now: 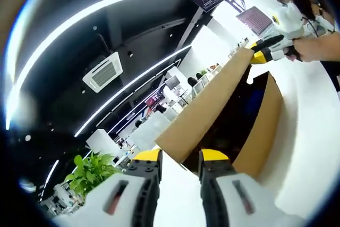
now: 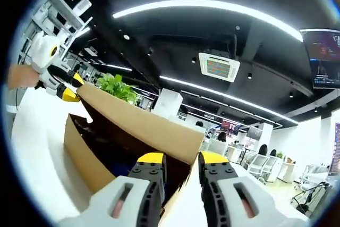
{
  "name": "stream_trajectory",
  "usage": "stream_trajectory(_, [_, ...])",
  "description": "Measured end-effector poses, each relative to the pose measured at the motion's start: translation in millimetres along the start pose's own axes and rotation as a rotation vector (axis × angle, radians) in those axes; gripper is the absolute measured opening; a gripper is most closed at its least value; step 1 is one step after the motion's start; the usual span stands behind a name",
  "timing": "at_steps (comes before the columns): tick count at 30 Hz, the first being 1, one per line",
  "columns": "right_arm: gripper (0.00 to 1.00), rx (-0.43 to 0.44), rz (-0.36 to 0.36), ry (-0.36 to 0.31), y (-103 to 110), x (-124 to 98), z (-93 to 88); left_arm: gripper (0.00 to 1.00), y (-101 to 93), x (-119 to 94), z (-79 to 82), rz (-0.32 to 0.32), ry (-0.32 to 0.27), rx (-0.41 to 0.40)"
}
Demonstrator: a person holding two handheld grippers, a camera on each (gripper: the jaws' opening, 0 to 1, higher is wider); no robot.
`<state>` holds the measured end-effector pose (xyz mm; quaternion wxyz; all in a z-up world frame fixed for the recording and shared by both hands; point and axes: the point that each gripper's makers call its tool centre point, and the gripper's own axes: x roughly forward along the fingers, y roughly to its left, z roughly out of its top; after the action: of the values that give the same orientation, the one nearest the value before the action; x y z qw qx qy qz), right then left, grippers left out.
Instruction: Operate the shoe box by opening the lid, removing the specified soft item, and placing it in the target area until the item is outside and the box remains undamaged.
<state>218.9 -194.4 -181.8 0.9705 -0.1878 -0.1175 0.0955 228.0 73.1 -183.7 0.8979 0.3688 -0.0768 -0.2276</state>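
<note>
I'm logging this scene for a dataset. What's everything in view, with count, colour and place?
shoe box: one, brown cardboard, on the white table, lid raised.
potted plant: one, green, behind the box.
ceiling air vent: one, white, on the black ceiling.
wall screen: one, dark, at the ceiling edge.
left gripper: white with yellow tips, jaws at one lid end.
right gripper: same colours, jaws at the other end.

One shoe box [image 1: 223, 104] with lid [image 2: 141, 123], two tongs [image 1: 179, 171] [image 2: 179, 171], one potted plant [image 1: 90, 171]
</note>
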Motion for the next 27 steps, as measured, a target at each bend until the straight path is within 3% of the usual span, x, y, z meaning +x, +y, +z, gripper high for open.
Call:
stream_trajectory(4, [0.15, -0.016, -0.026, -0.003, -4.5, 0.3, 3.1, 0.27, -2.1, 1.6, 1.7, 0.000, -0.003, -0.008])
stream_trajectory(8, [0.08, 0.023, -0.053, 0.036, -10.5, 4.4, -4.4, 0.30, -2.3, 3.9, -0.4, -0.020, -0.006, -0.025])
stream_trajectory(16, [0.12, 0.051, -0.045, 0.002, -13.3, 20.9, 3.3, 0.34, 3.6, 7.8, 1.7, -0.041, -0.018, -0.047])
stream_trajectory(22, [0.06, 0.035, -0.079, 0.000, -18.9, 25.5, 2.9, 0.33, 9.9, 9.7, 4.3, -0.051, -0.029, -0.070])
stream_trajectory(27, [0.02, 0.115, -0.111, 0.033, -26.5, 27.7, -2.6, 0.33, 9.4, 11.2, 3.5, -0.058, -0.018, -0.036])
